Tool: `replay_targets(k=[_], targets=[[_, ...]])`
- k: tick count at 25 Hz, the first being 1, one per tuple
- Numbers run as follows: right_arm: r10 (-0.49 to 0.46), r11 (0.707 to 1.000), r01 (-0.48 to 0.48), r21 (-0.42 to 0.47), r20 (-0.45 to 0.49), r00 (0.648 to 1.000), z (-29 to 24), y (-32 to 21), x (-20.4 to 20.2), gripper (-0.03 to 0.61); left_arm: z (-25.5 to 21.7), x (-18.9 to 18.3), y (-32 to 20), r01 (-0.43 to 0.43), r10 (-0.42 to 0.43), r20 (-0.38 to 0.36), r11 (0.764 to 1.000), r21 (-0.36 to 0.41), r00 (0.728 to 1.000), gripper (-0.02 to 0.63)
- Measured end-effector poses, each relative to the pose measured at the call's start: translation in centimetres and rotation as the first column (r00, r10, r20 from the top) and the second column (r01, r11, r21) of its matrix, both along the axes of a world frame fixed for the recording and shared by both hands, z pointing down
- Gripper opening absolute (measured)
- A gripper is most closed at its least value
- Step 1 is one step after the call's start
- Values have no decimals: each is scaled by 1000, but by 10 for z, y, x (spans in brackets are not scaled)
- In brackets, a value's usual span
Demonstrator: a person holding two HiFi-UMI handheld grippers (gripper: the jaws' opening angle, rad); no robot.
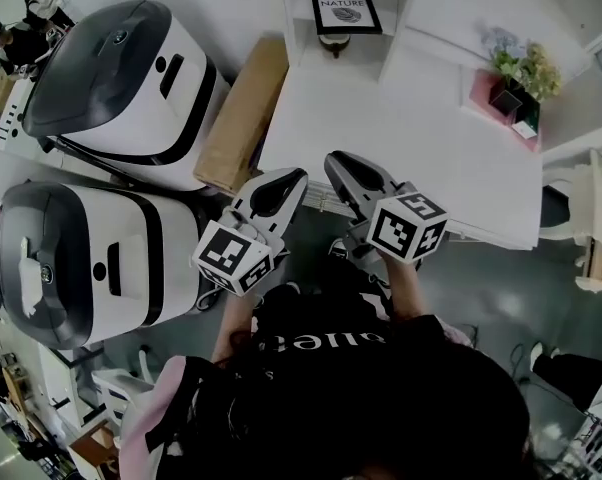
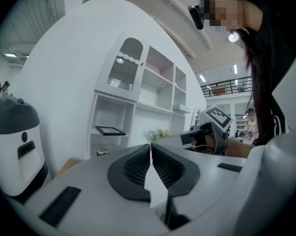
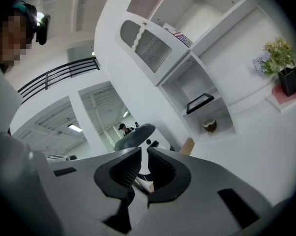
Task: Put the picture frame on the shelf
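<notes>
The black picture frame [image 1: 346, 10] [image 2: 110, 130] [image 3: 199, 103] lies flat on a board in the white shelf unit [image 1: 299, 28] [image 2: 138, 107] [image 3: 222, 107], beyond the far edge of the table. Both grippers hang side by side over the near table edge, well short of the shelf. My left gripper [image 1: 293, 176] [image 2: 151, 146] has its pads meeting, with nothing between them. My right gripper [image 1: 336, 160] [image 3: 144, 154] has its jaws almost together, a thin slit showing, and holds nothing.
A white table [image 1: 401, 138] lies between me and the shelf. A pot of flowers [image 1: 516, 78] stands on a pink tray at its right. Two white-and-grey machines [image 1: 111, 88] [image 1: 81, 258] and a cardboard box [image 1: 243, 113] stand on the left. A small round object [image 3: 210, 125] sits below the frame.
</notes>
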State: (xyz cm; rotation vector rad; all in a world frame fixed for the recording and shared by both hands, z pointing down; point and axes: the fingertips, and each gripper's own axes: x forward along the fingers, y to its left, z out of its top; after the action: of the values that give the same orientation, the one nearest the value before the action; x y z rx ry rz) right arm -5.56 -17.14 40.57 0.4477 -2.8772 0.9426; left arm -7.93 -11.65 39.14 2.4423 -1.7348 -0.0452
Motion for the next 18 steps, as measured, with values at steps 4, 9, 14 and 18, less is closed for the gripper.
replay_targets(k=[4,9,14,18], targets=[[23,1000,-23,-8,-2,1000,6,40,-6,72,2,-10,48,-6,6,-10,1000,5,1000,21],[59,998,-59,-15,-11,998,12,96,-5,72,8,-19,106,-18,18,-22,1000,-1,1000,21],[84,996,-85,-11,-13,996,14,149,-3,71,13,-19,158,-38,38,-32,999,1,999,21],[95,996,-95,-1,-21,995,15,183,-3,69,15,-18,192,-53,53,-37,999,9,998,21]])
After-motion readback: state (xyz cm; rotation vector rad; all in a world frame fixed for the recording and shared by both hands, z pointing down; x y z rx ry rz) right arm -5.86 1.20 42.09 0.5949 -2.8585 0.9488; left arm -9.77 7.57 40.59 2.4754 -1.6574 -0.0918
